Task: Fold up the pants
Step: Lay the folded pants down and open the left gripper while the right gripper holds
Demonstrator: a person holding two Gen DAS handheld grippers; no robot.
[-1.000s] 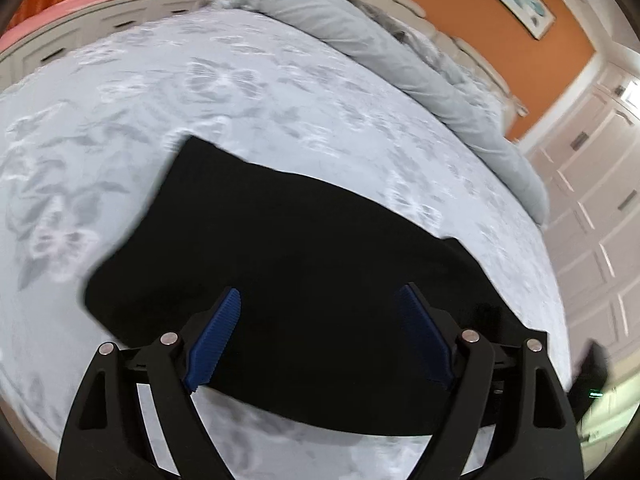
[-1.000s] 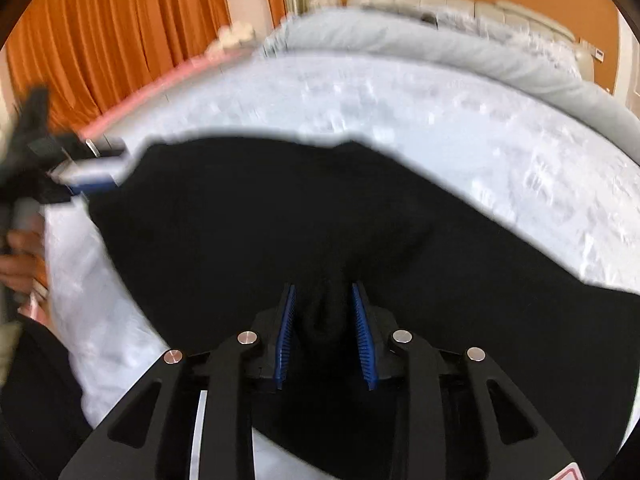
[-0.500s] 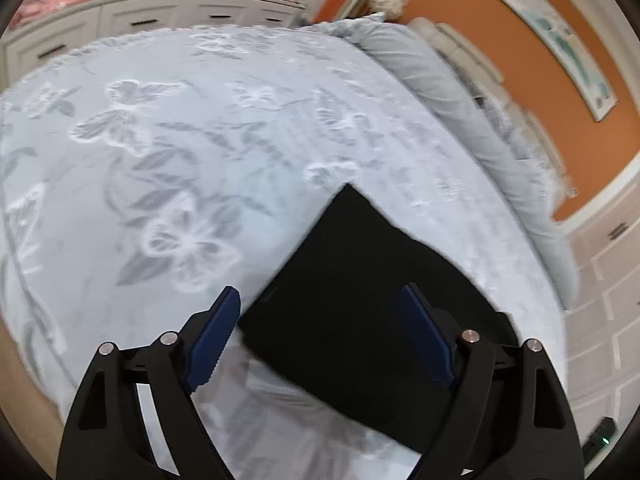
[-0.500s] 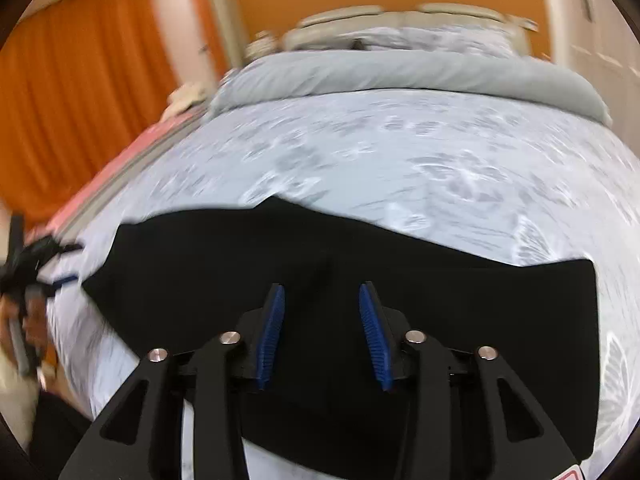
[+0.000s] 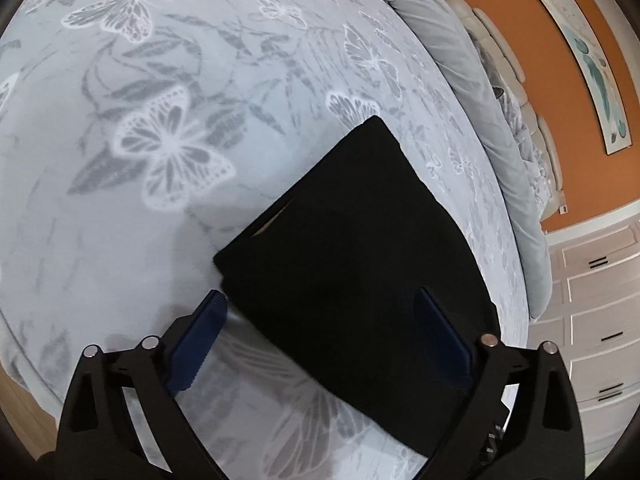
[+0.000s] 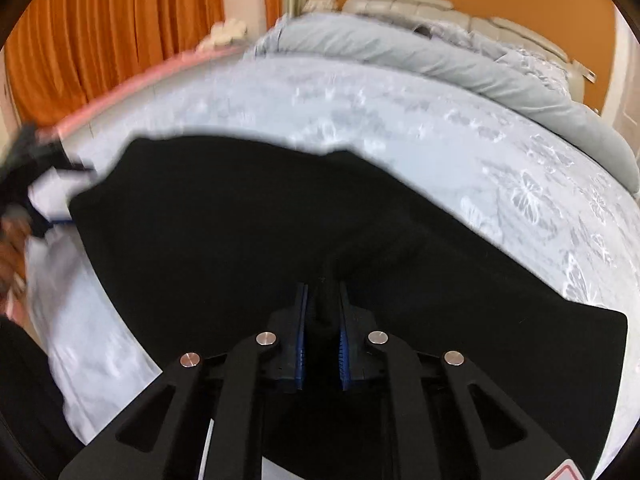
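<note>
The black pants [image 5: 356, 248] lie flat on the grey butterfly bedspread [image 5: 168, 152]. My left gripper [image 5: 320, 300] is open and empty, its jaws straddling the near corner of the pants at their end edge. In the right wrist view the pants [image 6: 248, 232] spread across the bed. My right gripper [image 6: 323, 300] is shut on a pinched ridge of the black fabric near its front edge. The left gripper shows blurred at the far left of that view [image 6: 36, 184].
A folded grey duvet [image 6: 440, 60] and pillows lie along the headboard. Orange curtains [image 6: 100, 32] hang at the left, white drawers [image 5: 596, 300] stand beyond the bed on the right. The bed's edge runs close under both grippers.
My right gripper has closed from partly open onto the pants fabric. My left gripper has shifted along the pants to their end corner, staying open.
</note>
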